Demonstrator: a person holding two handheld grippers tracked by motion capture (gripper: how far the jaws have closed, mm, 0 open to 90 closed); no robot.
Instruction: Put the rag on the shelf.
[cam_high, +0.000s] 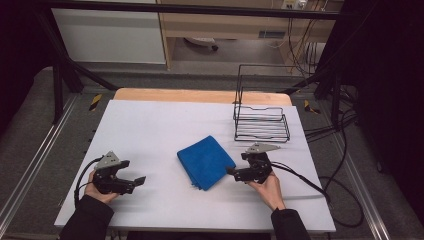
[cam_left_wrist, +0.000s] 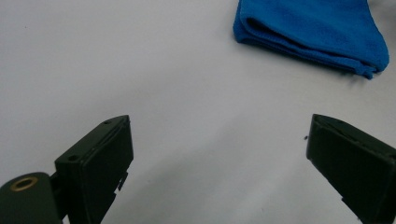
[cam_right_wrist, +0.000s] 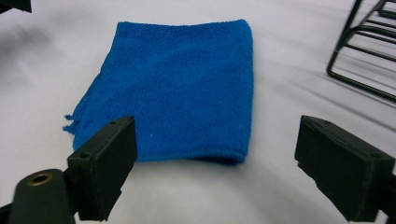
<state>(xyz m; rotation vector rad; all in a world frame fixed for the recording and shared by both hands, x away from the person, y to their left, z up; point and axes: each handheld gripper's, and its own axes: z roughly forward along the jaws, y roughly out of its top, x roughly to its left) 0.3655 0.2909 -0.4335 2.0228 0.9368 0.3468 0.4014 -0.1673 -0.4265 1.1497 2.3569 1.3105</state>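
Your white surface (cam_high: 150, 125) carries a folded blue cloth (cam_high: 205, 162) and wire rack (cam_high: 261, 122); both grippers' fingers (cam_right_wrist: 105, 163) spread, empty.

Folded blue cloth (cam_right_wrist: 180, 88) on white table (cam_right_wrist: 289, 60), tongs (cam_right_wrist: 219, 175) spread wide, wire rack (cam_right_wrist: 369, 51) beside

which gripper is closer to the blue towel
The right gripper: its open jaws sit just beside the folded blue terry towel. The left gripper is farther off.
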